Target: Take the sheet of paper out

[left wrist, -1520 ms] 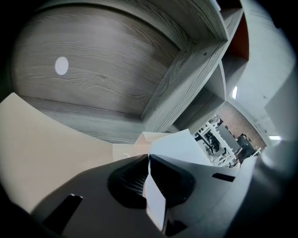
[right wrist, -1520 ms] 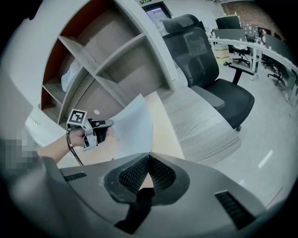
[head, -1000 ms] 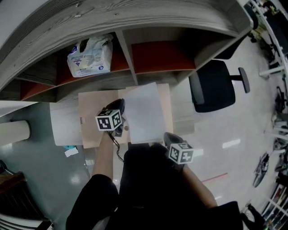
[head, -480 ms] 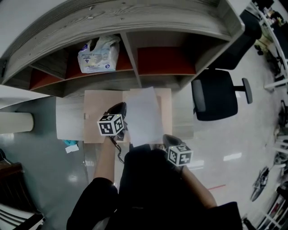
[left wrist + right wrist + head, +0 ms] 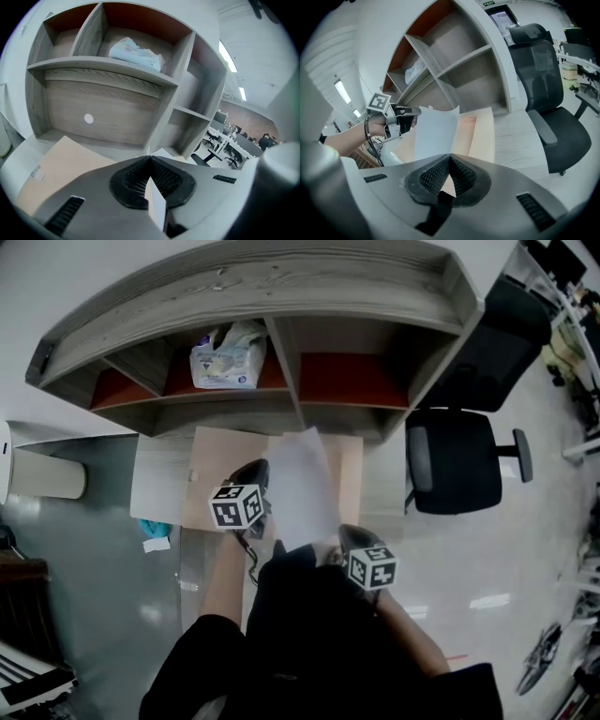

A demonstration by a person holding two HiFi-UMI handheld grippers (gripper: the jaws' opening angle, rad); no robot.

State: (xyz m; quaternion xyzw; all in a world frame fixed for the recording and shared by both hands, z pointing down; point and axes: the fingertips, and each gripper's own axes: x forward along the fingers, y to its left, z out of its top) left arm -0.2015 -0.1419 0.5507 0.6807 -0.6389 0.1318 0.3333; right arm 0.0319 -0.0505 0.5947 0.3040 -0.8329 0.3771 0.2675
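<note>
1. Sheet of paper (image 5: 298, 486) is held up off the table (image 5: 384, 495), bowed, over a tan sheet (image 5: 211, 470). That looks like an open folder, but the view is too poor to be sure.
2. Left tool (image 5: 260, 472) is clamped on the paper's left edge, with the edge showing between its closed pads.
3. Right tool (image 5: 328, 546) is clamped on the paper's near edge, jaws together on it.
4. The two tools are well apart, one at each side of the sheet.
5. Shelf unit (image 5: 281, 343) stands at the far side of the table, with a white plastic bag (image 5: 230, 357) in an upper-left compartment.
6. Black office chair (image 5: 455, 460) is on the floor to the right of the table.
</note>
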